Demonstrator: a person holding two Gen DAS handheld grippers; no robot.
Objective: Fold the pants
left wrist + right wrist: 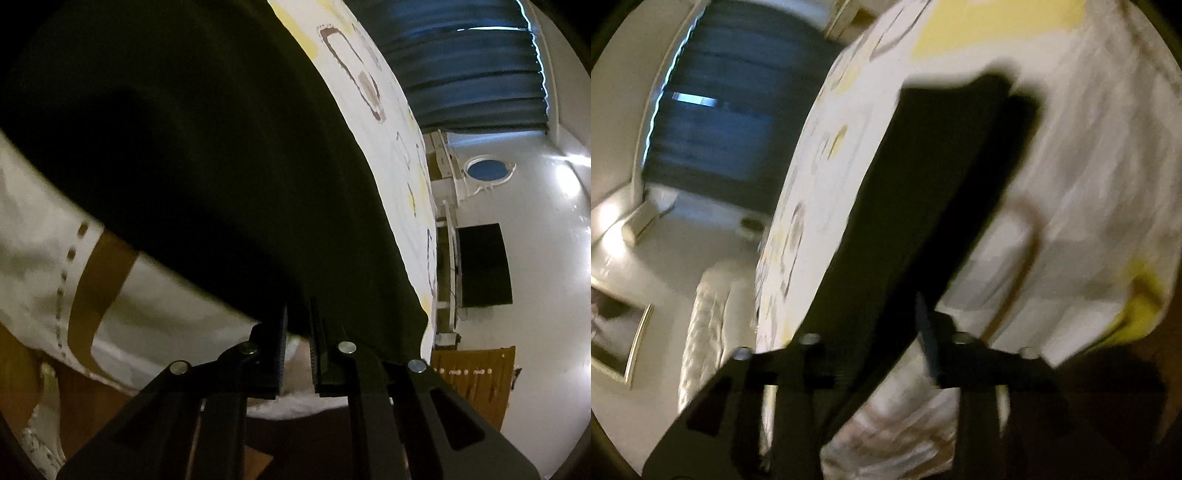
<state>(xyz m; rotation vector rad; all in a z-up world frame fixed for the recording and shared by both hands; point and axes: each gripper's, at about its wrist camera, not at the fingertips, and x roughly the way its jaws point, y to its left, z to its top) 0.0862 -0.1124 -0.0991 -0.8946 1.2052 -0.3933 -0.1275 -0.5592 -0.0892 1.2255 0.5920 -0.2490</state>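
My left gripper (297, 349) has its ribbed jaws drawn close, a narrow gap showing between them, with the hem of the dark green pants (207, 155) running into that gap at 12 o'clock; the cloth also drapes over the right-hand finger, so I take it as pinched on the fabric. From there the pants spread up and away toward 11 o'clock, lying over the patterned bedsheet (373, 92), whose white, yellow and brown print shows along the pants' far edge at 1 o'clock. Lower left, at 8 o'clock, the sheet hangs over the bed's side.

My right gripper (871, 354) is blurred; the pants (916, 206) pass straight between its fingers, so it appears clamped on the cloth. The fabric stretches up to 1 o'clock across the bedsheet (1089, 155).

Farther off, a dark blue curtain (465, 66) hangs at 1 o'clock in the left view, and a black screen (484, 264) sits on the wall at 3 o'clock.
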